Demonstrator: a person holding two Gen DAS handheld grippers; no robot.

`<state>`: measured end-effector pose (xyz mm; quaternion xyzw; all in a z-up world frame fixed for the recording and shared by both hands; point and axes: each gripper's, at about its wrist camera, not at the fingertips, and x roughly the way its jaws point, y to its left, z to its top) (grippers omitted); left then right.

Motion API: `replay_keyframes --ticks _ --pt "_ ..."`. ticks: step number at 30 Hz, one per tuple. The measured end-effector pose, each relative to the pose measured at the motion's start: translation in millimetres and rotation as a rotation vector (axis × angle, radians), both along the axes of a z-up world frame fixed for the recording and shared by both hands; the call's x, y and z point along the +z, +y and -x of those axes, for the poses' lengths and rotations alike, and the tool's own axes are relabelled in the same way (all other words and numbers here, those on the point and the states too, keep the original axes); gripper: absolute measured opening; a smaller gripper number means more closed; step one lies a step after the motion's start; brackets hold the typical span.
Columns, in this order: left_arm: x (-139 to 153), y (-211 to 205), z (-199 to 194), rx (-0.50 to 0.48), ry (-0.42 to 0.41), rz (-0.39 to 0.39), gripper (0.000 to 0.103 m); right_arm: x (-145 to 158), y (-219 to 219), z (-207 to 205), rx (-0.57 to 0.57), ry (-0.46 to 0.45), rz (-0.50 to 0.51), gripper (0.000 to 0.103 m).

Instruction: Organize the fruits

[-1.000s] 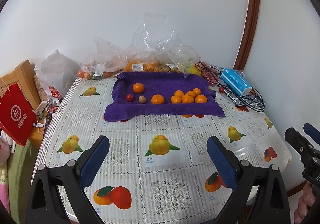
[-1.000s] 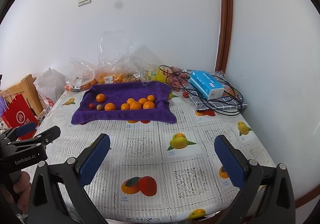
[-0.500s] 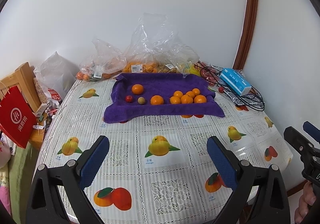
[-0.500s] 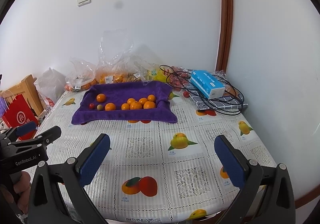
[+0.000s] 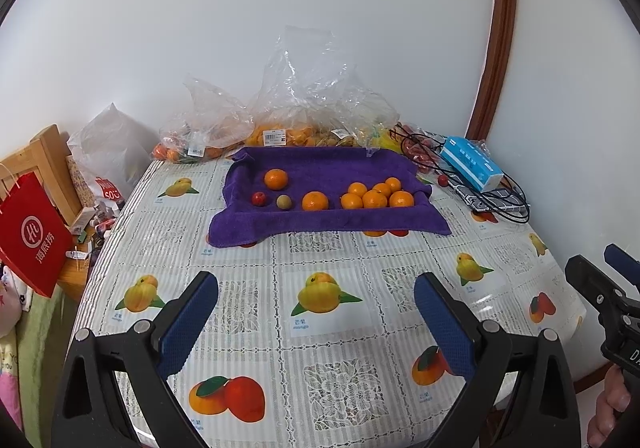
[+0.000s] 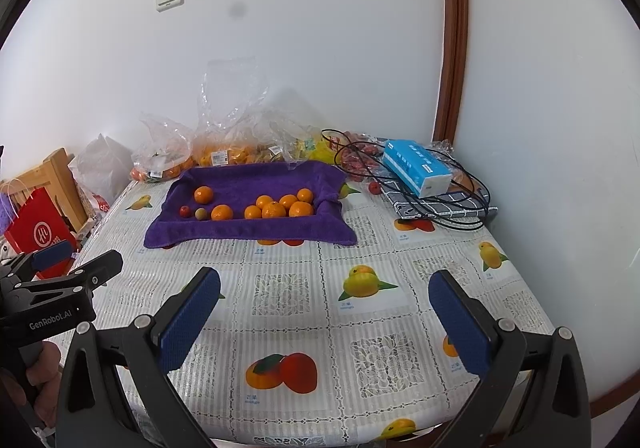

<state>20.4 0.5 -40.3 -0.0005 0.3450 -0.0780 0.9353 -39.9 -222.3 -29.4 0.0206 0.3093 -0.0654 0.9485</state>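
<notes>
Plastic-coated and printed with lace squares and fruit pictures, the tablecloth [image 5: 332,332] covers the whole table. On its far half lies a plush purple towel [image 5: 320,221], its edges rolled up into a shallow tray. Behind it, against the white wall, sit crinkled clear plastic bags [image 5: 304,103] with more fruit inside. To the right a blue tissue box [image 6: 416,167] rests on a checked cloth among looped black cables.

On the towel, five round oranges [image 5: 376,195] cluster at the right, touching; one orange [image 5: 315,201] sits alone mid-towel, another [image 5: 276,179] farther back on the left. Smallest are a dull green-brown fruit [image 5: 283,201] and a glossy red one [image 5: 258,198], side by side.

Both tools hover over the near edge, well apart from the fruit. The left gripper [image 5: 316,312] has its blue ribbed pads spread wide, empty; the right gripper [image 6: 324,312] is likewise spread and empty.
</notes>
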Motion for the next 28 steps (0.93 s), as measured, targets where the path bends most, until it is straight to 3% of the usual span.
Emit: replay_keyframes --ticks 28 --pt "-1 8 -16 0.019 -0.008 -0.012 0.102 -3 5 -13 0.016 0.015 0.006 0.102"
